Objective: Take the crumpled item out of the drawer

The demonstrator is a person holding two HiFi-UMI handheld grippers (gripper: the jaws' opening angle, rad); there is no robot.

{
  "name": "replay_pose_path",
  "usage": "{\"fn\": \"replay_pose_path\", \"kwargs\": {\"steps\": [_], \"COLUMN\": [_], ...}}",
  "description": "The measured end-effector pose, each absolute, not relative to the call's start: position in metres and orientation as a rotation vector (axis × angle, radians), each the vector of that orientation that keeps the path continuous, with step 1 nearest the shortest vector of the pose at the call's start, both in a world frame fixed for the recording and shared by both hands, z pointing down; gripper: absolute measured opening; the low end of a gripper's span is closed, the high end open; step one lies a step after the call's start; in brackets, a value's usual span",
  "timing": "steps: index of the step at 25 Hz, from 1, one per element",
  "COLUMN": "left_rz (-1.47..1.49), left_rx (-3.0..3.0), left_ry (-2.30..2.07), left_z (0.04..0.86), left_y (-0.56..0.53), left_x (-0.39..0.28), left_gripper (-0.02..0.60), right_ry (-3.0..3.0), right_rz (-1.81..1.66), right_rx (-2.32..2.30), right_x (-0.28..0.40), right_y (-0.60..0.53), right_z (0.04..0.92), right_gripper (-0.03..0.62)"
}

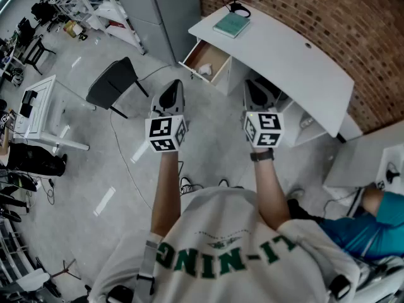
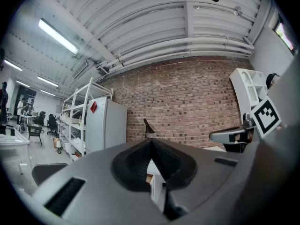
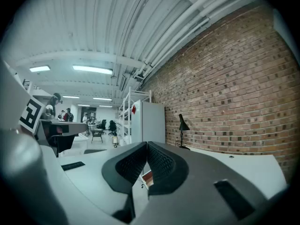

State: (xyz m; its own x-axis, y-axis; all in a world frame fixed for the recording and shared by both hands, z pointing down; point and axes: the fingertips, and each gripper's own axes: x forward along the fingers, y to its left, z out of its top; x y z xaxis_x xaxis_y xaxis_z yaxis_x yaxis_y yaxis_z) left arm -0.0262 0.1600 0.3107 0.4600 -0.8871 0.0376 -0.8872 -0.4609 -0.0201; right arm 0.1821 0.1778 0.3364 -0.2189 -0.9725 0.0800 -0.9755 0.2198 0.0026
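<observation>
Head view: we see the drawer pulled out under the desk's end, the crumpled item inside, exposed for picking. Left gripper and right gripper hover short of the desk. Left gripper view: jaws together, empty. Right gripper view: likewise, which we judge a carrying posture.

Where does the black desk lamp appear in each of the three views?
Head view: desk lamp at the top edge, on the white desk's far end.
Left gripper view: near the centre, dark against the brick wall.
Right gripper view: right of centre, standing on the desk.
Shared landmark: the brick wall behind it.
</observation>
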Motion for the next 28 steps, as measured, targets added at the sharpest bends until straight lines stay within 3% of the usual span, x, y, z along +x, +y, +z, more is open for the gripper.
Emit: {"fn": "replay_pose_path", "kwargs": {"steps": [16, 28], "left_rz": [0.175, 0.218], "left_rx": [2.720, 2.742], "left_ry": [-1.591, -1.570], "left_z": [0.328, 0.342], "left_y": [0.151, 0.005], "left_x": [0.007, -0.002], "left_gripper": [-0.003, -0.003], "right_ry": [-2.454, -2.399], "right_rz": [0.273, 0.297], "right_rx": [1.948, 1.868], "right_x": [0.204, 0.178], "right_y": [0.168, 0.032], "right_z": [0.371, 0.389], "right_gripper": [0.006, 0.006]}}
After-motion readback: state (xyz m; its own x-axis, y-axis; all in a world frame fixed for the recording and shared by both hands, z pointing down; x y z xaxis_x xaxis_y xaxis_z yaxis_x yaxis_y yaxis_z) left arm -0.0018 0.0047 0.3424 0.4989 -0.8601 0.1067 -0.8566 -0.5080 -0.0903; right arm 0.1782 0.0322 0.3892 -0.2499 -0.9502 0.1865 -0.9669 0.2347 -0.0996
